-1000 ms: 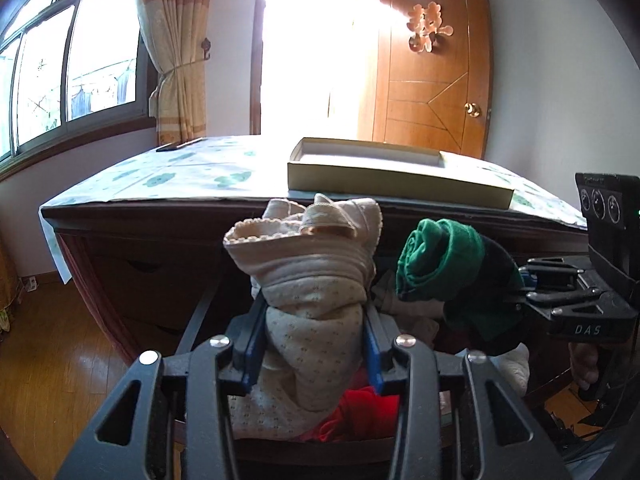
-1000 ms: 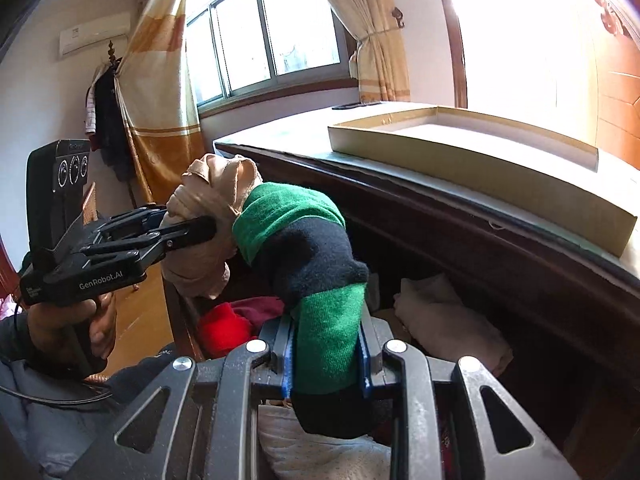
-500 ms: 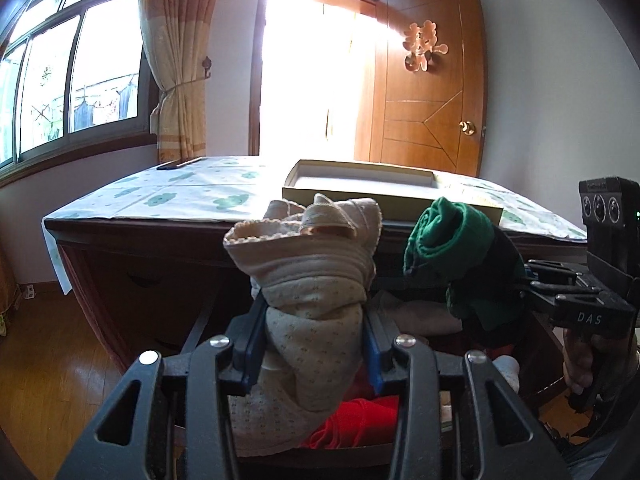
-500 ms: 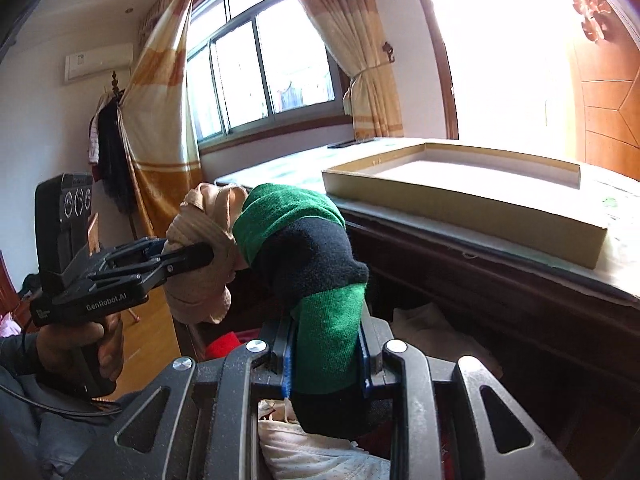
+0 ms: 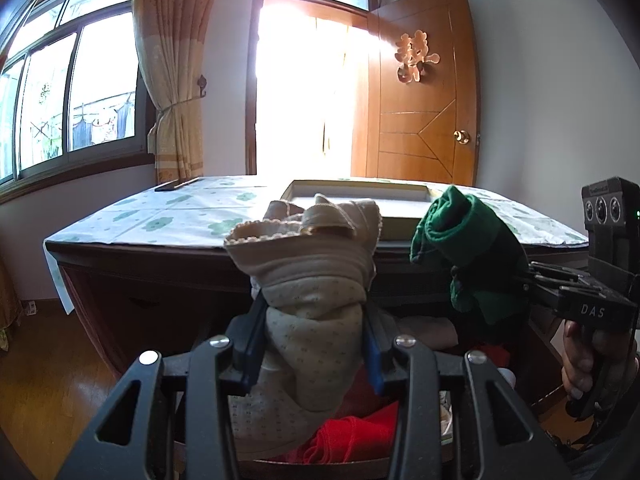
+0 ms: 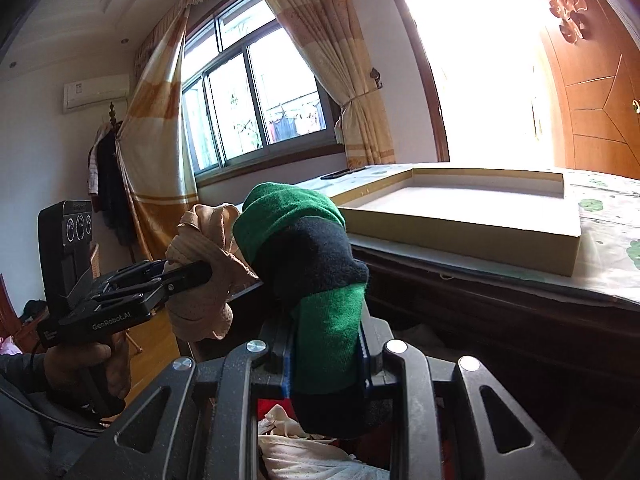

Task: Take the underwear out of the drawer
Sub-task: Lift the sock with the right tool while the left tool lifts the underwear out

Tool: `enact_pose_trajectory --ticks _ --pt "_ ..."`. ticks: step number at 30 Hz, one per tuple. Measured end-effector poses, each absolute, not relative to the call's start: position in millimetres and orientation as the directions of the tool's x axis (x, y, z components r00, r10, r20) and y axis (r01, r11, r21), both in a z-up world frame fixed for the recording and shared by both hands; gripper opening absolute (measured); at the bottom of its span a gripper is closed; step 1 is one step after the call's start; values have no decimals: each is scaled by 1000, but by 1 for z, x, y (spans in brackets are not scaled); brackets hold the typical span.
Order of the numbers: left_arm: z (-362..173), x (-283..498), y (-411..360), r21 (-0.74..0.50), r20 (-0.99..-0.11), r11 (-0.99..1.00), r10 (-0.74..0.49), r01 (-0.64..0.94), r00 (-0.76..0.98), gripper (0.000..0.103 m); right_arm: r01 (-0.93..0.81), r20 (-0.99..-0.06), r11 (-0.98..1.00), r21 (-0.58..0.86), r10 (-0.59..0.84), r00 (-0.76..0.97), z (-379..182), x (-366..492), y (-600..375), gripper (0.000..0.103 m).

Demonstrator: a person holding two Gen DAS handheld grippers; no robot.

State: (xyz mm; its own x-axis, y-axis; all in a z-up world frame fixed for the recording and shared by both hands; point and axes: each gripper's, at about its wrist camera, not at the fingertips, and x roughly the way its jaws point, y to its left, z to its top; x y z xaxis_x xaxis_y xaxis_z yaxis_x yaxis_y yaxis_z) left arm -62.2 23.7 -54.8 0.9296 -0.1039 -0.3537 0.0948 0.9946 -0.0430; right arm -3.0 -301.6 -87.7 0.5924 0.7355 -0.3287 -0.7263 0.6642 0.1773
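My left gripper point(image 5: 314, 344) is shut on beige dotted underwear point(image 5: 316, 280) and holds it up level with the tabletop edge; it also shows in the right wrist view point(image 6: 200, 276). My right gripper point(image 6: 325, 356) is shut on rolled green and black underwear point(image 6: 312, 264), seen in the left wrist view point(image 5: 468, 248) at the right. Below both lies the open drawer with red point(image 5: 352, 436) and white point(image 6: 304, 452) garments in it.
A shallow cardboard tray point(image 6: 472, 216) lies on the table's patterned cloth point(image 5: 172, 212) just behind the drawer. A dark flat object point(image 5: 176, 185) lies at the table's far left. Window, curtain and wooden door point(image 5: 424, 92) stand behind. Wooden floor point(image 5: 52, 376) is at left.
Both grippers have risen with their garments, from drawer level to about the height of the tabletop. The grips are unchanged.
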Motion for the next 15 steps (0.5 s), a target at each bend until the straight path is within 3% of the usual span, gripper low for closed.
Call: enact_pose_trajectory --ticks 15 --pt "-32 -48 9 -26 -316 993 -121 119 941 40 -706 -228 666 241 746 626 -79 -8 -321 26"
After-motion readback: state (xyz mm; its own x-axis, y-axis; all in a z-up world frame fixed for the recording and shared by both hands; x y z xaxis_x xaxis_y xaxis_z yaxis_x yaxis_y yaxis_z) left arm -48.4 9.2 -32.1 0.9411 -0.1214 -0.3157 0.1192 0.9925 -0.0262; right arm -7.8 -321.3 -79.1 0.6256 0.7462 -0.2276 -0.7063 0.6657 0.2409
